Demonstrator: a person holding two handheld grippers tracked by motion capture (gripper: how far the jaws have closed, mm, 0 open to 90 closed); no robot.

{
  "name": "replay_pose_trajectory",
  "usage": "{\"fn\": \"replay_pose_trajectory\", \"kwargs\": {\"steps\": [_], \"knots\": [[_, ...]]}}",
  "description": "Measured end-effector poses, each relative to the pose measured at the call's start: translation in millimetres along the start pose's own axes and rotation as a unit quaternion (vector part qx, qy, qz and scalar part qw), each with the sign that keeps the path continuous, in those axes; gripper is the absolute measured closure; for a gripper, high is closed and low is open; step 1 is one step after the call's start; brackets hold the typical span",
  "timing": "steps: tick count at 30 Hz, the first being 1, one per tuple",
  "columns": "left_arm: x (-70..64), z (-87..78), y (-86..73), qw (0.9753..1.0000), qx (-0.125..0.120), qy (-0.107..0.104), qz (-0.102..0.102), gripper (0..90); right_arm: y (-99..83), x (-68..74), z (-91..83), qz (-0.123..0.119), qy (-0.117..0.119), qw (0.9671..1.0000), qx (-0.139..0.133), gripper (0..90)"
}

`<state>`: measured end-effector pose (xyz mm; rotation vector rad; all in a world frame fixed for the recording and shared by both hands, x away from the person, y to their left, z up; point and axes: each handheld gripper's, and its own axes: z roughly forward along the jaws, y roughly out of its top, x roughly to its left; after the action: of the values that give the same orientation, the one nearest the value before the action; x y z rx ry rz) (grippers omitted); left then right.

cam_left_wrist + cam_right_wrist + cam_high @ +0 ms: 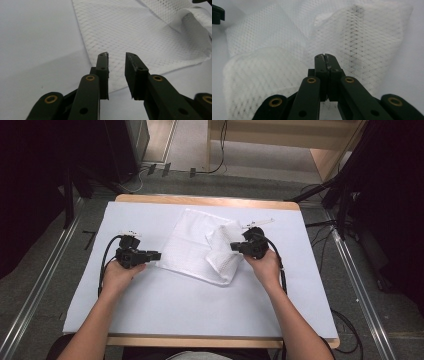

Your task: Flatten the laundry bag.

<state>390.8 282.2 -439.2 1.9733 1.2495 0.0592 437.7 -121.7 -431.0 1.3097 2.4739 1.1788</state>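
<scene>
Seen from above: your 2 hands work at a tabletop [150, 320] covered by a pale sheet, with a white mesh cloth [192, 245] lying at its middle, toward the far edge. The cloth rests flat on its left part; its right part is folded over and raised into a loose bulge.

Left tool [156, 255]: you hold it in your left hand [120, 272], low over the tabletop and pointing right at the cloth's left edge. In the left gripper view the left tool [117, 55] stands released, with a clear gap between its 2 jaws; the tips lie over the near corner of the mesh cloth [140, 32], and nothing sits between them.

Right tool [233, 247]: you hold it in your right hand [264, 265], pointing left into the raised fold on the cloth's right part. In the right gripper view the right tool [325, 55] is clenched, its 2 jaws pressed together with the mesh cloth [274, 57] bunched all around them; you cannot tell from these views whether any mesh is caught between the jaws.

A black cable [104, 262] loops from the left tool toward your forearm.
</scene>
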Motion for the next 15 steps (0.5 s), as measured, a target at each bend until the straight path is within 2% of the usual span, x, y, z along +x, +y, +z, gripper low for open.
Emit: {"fn": "replay_pose_trajectory", "kwargs": {"steps": [3,5,9,10,15], "knots": [[-0.1,-0.7,-3.0,1.0,0.0,0.002,-0.001,68.6,-2.8,-1.8,7.7,-0.001,0.01,0.9997,0.02,90.0],[0.1,-1.0,-3.5,1.0,0.002,0.004,0.0,67.2,-6.1,-0.9,9.1,-0.008,0.008,0.9996,0.026,90.0],[0.2,1.4,-2.4,1.0,0.002,0.005,0.001,61.9,-17.0,0.2,7.0,-0.007,0.009,0.9992,0.039,90.0],[0.3,2.7,-1.9,1.0,0.003,0.006,0.004,59.6,-22.3,1.7,5.3,-0.012,0.005,0.9986,0.051,90.0],[0.8,7.7,1.2,0.9999,0.006,0.009,0.008,56.8,-29.3,0.6,0.0,-0.011,-0.002,0.9986,0.051,88.9]]}}
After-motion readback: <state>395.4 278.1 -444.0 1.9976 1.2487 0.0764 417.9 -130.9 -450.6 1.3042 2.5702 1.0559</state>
